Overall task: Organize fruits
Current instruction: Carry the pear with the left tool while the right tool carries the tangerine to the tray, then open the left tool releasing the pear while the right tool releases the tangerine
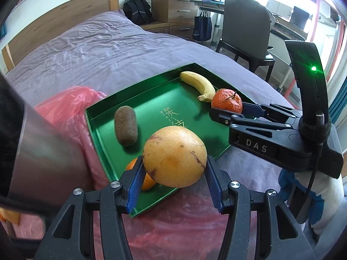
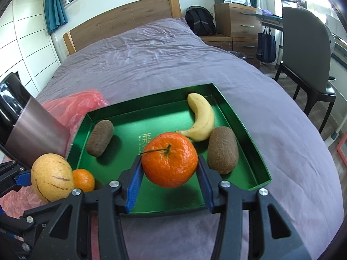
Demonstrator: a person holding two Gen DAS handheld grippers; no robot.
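Bright daylight from blown-out windows at 1-2 o'clock, glossy glare on green tray (image 2: 249,127), soft shadows beneath fruit, heavy fisheye bending and dark vignette at edges, blurred metal cylinder (image 1: 43,158) at 9 o'clock.

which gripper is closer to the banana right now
Right. The right gripper, shut on the stemmed tangerine, sits just in front of the banana. The left gripper, holding the yellow melon, is at the tray's opposite near corner.

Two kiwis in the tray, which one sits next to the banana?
The kiwi on the tray's right side, just right of the banana and the held tangerine. The other kiwi lies alone near the left wall of the green tray.
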